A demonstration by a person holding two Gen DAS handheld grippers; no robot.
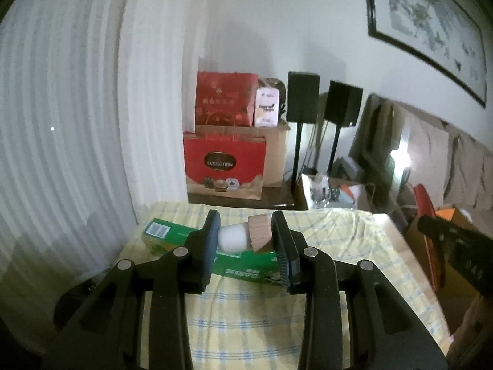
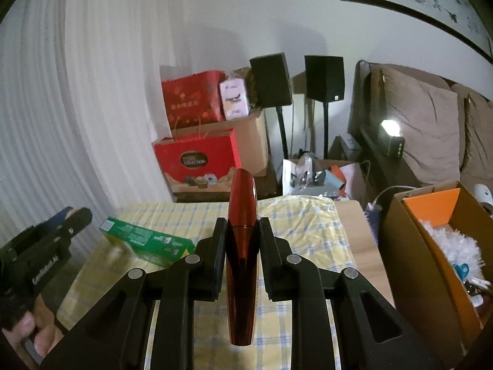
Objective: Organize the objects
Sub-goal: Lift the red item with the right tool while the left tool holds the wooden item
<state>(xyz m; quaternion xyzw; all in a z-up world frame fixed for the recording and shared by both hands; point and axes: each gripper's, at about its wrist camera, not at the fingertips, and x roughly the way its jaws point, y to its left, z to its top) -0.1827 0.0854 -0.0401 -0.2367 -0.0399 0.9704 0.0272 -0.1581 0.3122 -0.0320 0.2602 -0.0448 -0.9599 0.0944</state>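
Note:
My left gripper [image 1: 245, 236] is shut on a small white bottle with a wooden cap [image 1: 246, 236], held sideways above the table. My right gripper [image 2: 242, 237] is shut on a glossy red spindle-shaped tube [image 2: 242, 246] that points forward along the fingers, its tip well past them. A green carton [image 1: 246, 262] lies flat on the yellow checked tablecloth [image 1: 246, 314] beneath both grippers; in the right wrist view the green carton [image 2: 144, 240] sits left of centre. The left gripper [image 2: 40, 252] appears at the left edge of that view, a hand [image 2: 30, 333] gripping its handle.
An open cardboard box [image 2: 431, 246] with an orange liner and white fluffy items stands right of the table. Red gift bags [image 1: 225, 160] and brown boxes are stacked beyond the far edge, with two black speakers on stands [image 1: 303, 98]. A white curtain [image 1: 61, 123] hangs at left.

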